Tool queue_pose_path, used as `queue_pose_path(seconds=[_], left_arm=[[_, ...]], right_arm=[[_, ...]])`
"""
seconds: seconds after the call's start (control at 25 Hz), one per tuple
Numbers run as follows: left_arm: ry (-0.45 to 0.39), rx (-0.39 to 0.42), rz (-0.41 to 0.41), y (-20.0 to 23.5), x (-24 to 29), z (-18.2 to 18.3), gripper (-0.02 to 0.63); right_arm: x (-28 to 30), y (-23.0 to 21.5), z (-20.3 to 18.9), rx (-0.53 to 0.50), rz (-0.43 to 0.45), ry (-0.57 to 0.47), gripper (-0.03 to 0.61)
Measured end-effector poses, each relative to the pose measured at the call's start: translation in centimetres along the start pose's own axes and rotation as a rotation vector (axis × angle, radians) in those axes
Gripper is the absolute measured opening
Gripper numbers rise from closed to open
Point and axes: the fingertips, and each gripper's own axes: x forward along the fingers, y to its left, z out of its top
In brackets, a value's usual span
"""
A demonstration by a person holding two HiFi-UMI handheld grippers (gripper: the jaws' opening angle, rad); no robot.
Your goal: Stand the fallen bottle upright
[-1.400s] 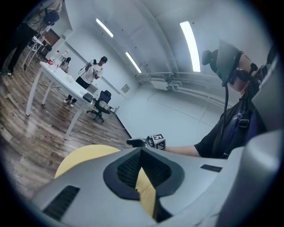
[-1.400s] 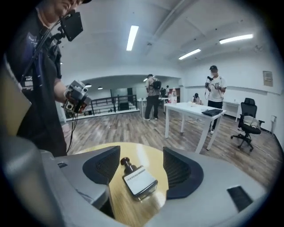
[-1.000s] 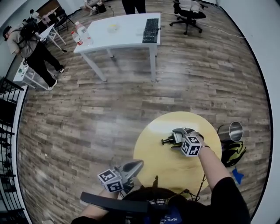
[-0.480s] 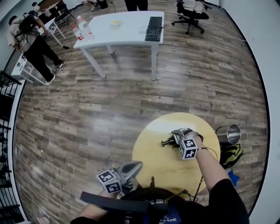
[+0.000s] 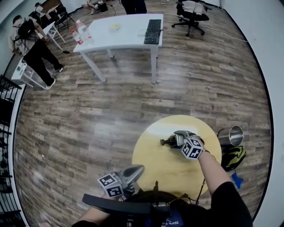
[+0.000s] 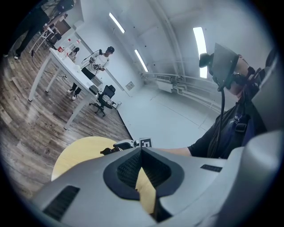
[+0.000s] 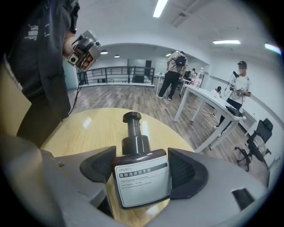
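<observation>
A dark brown pump bottle [image 7: 141, 177] with a white label and black pump lies lengthways between my right gripper's [image 7: 143, 165] pads, pump pointing away over the round yellow table [image 7: 88, 128]. Both pads press its sides, so this gripper is shut on it. In the head view the bottle [image 5: 170, 141] pokes left out of the right gripper [image 5: 177, 139] near the table's [image 5: 164, 173] middle. My left gripper [image 5: 135, 169] hangs at the near left rim, well away from the bottle. Its jaws [image 6: 142, 153] are shut with nothing between them.
A steel bin [image 5: 231, 135] and a green and black bag [image 5: 235, 155] sit on the floor right of the table. Farther off stand a white desk [image 5: 128, 31] with a keyboard, an office chair [image 5: 191, 9] and a person [image 5: 31, 42].
The right gripper has closed in on the bottle, which now fills the space between its pads. Bottle and gripper shifted slightly left on the table. The left gripper has barely moved.
</observation>
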Motion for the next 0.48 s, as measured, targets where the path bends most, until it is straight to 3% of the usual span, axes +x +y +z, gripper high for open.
queue_pose_path(seconds=[0.24,0.48], left_arm=[[0.015,0.003,-0.012,-0.9,1.3,0.0,0.009],[0.028,0.023,-0.013,-1.4,2.0,-0.5,0.009]], right_arm=[[-1.2,-2.9,0.6,0.220,-0.093,-0.194,0.391],[-2.2,-3.4,-0.5,0.353,-0.147,-0.353,0.391]])
